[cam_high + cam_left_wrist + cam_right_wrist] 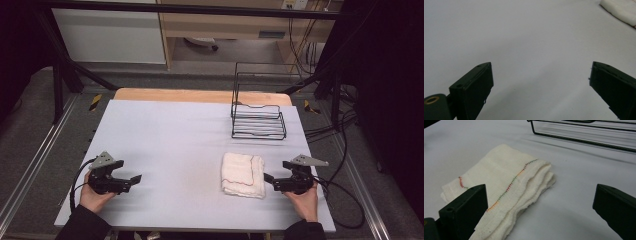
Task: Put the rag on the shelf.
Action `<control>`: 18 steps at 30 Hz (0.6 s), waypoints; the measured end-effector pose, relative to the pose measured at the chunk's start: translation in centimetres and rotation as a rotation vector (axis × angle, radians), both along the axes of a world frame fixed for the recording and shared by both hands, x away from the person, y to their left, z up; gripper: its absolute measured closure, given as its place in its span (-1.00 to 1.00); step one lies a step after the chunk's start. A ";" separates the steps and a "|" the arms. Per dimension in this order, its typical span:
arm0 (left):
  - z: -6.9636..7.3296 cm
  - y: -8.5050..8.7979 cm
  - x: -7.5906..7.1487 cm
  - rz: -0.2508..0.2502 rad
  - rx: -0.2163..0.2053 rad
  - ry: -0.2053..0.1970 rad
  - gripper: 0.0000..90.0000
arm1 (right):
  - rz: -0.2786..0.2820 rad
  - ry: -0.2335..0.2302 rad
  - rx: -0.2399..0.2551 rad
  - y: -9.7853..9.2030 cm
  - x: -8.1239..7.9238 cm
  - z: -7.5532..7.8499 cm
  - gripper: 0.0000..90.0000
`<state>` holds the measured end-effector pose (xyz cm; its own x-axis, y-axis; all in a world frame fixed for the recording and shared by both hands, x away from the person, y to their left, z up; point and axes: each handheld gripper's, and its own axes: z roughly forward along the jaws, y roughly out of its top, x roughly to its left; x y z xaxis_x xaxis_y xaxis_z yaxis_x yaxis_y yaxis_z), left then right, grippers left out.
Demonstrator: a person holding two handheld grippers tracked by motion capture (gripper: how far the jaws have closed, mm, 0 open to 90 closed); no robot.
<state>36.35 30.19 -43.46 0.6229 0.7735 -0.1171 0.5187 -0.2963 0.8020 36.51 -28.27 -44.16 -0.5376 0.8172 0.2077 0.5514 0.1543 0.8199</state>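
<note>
From the high view, a folded cream cloth with coloured edge stitching (243, 174) lies on the pale grey table (170, 135), near its right front, with a black wire rack (258, 120) behind it. The left gripper (135, 179) rests well apart at the left; the right gripper (268, 178) sits just beside the cloth. The left gripper view shows its jaws spread over bare table. The right gripper view shows jaws wide apart, nothing clasped, the cloth (504, 187) ahead of the left jaw

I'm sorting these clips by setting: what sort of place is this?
Probably a lab recording station, not a home: a covered table inside a black metal frame, with cables trailing across grey carpet.
</note>
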 end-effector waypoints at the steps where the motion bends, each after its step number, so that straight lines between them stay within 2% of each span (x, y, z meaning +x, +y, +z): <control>1: 0.0 0.0 0.0 0.000 0.000 0.000 -0.88 | 0.002 -0.002 0.000 0.0 0.0 0.0 -0.99; 9: 0.1 0.0 -0.2 0.006 -0.002 -0.005 -0.88 | 0.009 0.000 -0.014 0.2 -0.1 0.1 -0.98; 14: 0.1 0.0 -0.3 0.002 0.013 -0.005 -0.88 | 0.021 -0.014 -0.031 1.0 -0.2 0.5 -0.96; 18: 0.1 -0.1 -0.3 0.004 0.012 -0.007 -0.88 | 0.044 -0.015 -0.028 1.8 -0.2 0.6 -0.94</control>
<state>36.04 30.06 -43.37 0.6206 0.7773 -0.1035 0.5141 -0.3037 0.8022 36.27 -26.45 -43.54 -0.5763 0.7978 0.1768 0.5310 0.2012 0.8231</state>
